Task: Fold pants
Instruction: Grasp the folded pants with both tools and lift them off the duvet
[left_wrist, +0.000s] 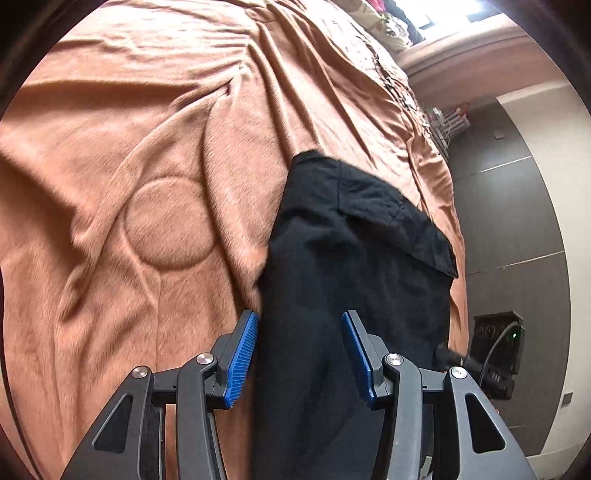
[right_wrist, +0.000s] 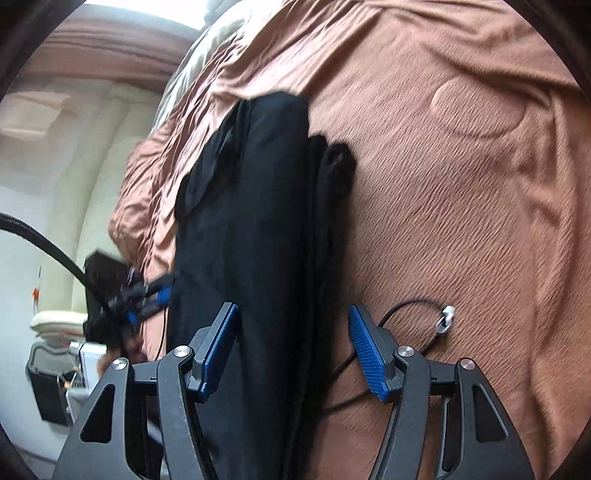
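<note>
Black pants (left_wrist: 351, 266) lie folded lengthwise in a long strip on a brown blanket (left_wrist: 147, 155), close to the bed's edge. My left gripper (left_wrist: 300, 315) hovers over the strip's near part. Its blue pads (left_wrist: 242, 354) stand apart on either side of the cloth without pressing it. In the right wrist view the same pants (right_wrist: 258, 206) run away from me. My right gripper (right_wrist: 293, 308) is open above them, with the cloth between and below its pads (right_wrist: 369, 354). A black cord with a metal clip (right_wrist: 445, 319) lies on the blanket (right_wrist: 461, 221) beside the right finger.
The bed edge drops off just beyond the pants, with grey wall panels (left_wrist: 509, 221) behind it. A black device with a cable and green light (left_wrist: 496, 343) sits by that edge. A black unit with blue parts (right_wrist: 129, 295) and a thick cable shows left of the pants.
</note>
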